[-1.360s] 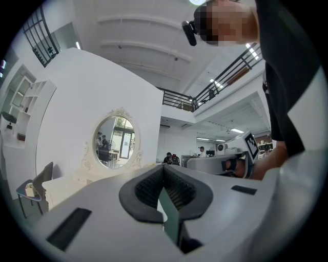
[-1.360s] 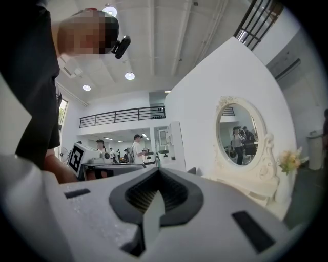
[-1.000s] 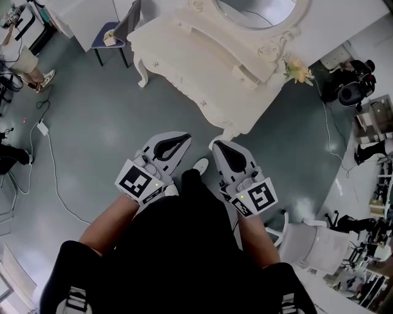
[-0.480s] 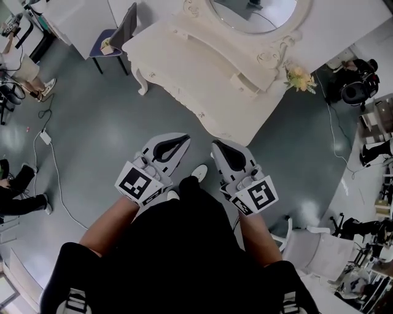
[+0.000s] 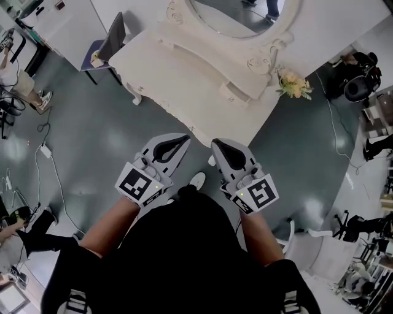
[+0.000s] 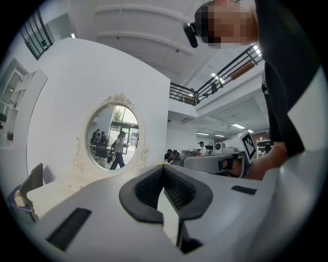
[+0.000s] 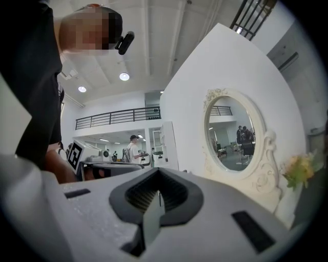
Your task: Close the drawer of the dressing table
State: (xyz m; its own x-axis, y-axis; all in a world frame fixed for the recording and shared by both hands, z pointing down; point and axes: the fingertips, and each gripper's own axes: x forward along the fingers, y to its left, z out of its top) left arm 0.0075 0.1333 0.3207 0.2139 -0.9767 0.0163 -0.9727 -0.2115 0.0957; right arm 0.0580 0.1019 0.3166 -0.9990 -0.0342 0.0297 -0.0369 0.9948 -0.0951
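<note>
Right now you hold two grey-and-white grippers level and side by side above your dark lap. The left gripper (image 5: 185,139) has its fingers pressed together with nothing between them, and the right gripper (image 5: 215,145) is the same, shut and empty. Each carries one cube with square black-and-white markers.

Ahead of them stands one cream-white carved dressing table (image 5: 178,67), well apart from both grippers. It bears one oval mirror in an ornate frame (image 5: 245,15). From the raised unit under the mirror one small cream drawer with a knob (image 5: 241,92) juts out over the table top. One bunch of pale yellow flowers (image 5: 293,86) sits at the table's right end.

One dark chair with a blue seat (image 5: 101,44) stands just beside the table's left end, and one white chair (image 5: 307,245) is at your right. The floor is smooth grey-green (image 5: 104,135), glossy with reflections, with one white cable (image 5: 52,172) trailing across it at the left. The room is a large, bright hall with white walls.
</note>
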